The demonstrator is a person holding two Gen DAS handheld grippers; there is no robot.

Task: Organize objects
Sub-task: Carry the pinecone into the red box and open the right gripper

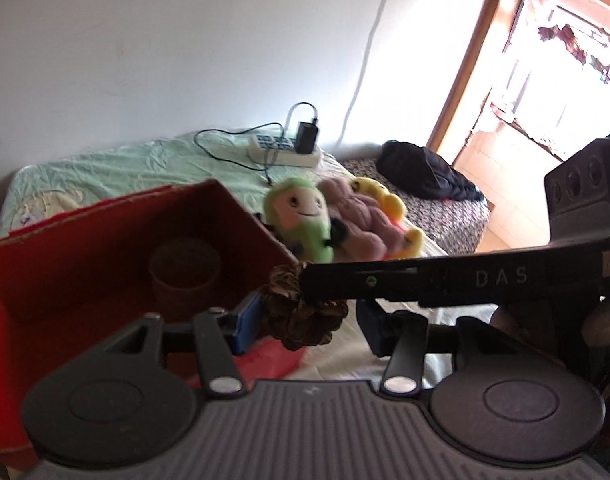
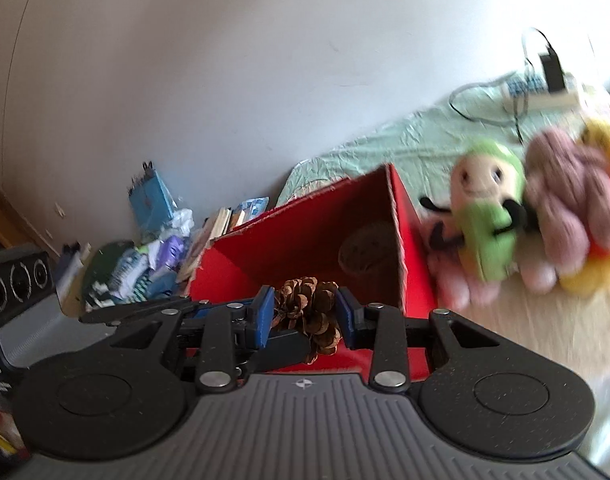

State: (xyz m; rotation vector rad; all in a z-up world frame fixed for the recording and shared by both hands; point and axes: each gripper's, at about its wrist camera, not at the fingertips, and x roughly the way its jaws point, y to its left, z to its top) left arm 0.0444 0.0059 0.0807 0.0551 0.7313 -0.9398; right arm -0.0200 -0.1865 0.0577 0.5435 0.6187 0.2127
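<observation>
A pine cone [image 2: 308,312] is gripped by the right tool [image 2: 305,316] above the red box [image 2: 305,232]; the left tool [image 1: 305,320] is held spread wide around it.

Wall [image 1: 185,40]: plain white, crossed by a thin white cable [image 1: 365,52]
Bed [image 1: 125,160]: set against the wall, covered by a creased pale green sheet
Doorway [image 1: 477,40]: framed in brown wood, flooded by strong daylight
Floor [image 1: 513,216]: pale tiles seen past the doorway
Clutter [image 2: 145,248]: books and packets heaped along the wall
</observation>
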